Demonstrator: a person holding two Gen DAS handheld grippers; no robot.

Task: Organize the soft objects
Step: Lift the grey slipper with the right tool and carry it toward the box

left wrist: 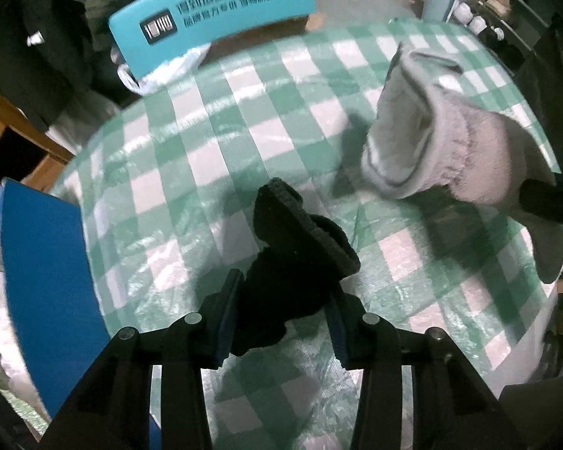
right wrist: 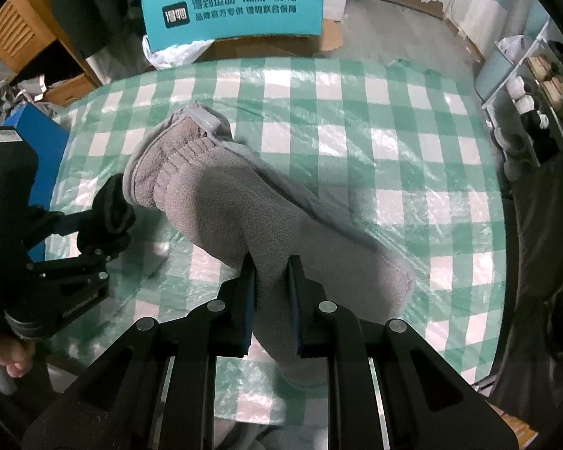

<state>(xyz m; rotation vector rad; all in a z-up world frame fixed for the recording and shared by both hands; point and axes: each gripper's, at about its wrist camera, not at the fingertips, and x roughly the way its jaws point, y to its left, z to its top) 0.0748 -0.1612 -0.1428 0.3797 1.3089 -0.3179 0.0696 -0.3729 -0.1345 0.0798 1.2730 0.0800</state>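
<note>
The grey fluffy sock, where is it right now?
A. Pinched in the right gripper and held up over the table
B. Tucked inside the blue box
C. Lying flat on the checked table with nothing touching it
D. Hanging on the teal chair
A: the right gripper is shut on the grey sock, which hangs above the checked table.

Green-checked tablecloth (right wrist: 356, 142) under clear plastic; teal printed box (right wrist: 236, 11); wooden furniture (right wrist: 18, 37); shoe rack (right wrist: 536, 90); grey floor (right wrist: 386, 33).
</note>
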